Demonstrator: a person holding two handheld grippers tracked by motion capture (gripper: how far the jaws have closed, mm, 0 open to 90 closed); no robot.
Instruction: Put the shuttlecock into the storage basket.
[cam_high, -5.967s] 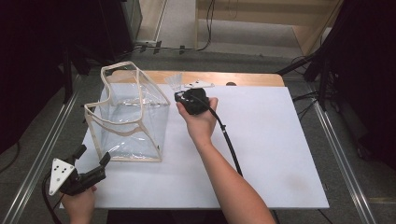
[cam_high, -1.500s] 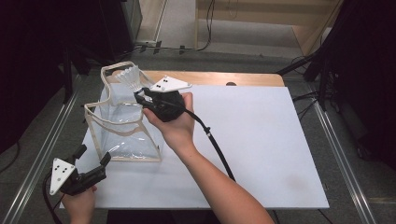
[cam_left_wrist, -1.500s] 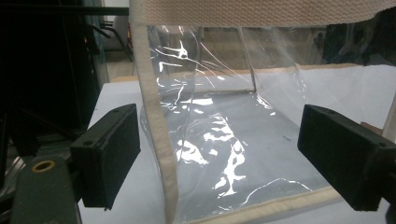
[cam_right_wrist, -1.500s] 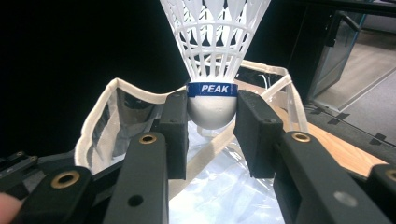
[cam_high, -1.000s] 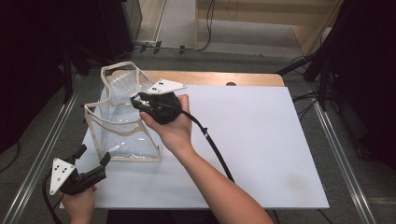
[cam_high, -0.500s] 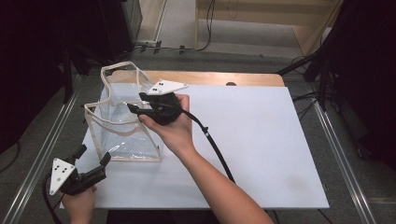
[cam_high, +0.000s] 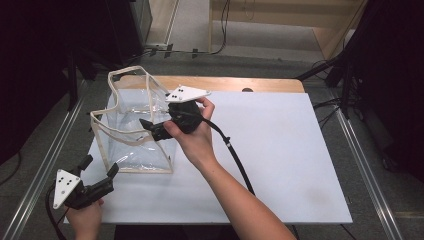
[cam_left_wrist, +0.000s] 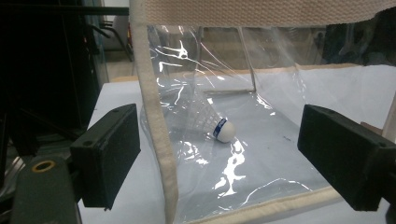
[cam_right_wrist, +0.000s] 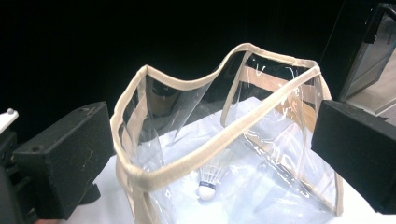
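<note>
Shuttlecock lies inside the clear bag at the tabletop's far left, right hand-held gripper above the rim with jaws just opened and empty, left hand-held gripper apart near-left; pulling away could snag the soft rim and topple the bag.

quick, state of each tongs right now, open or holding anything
Left tongs: open, holding nothing, at the clear bag's near corner.
Right tongs: jaws have just opened, nothing between them; shuttlecock lies inside the bag.
</note>
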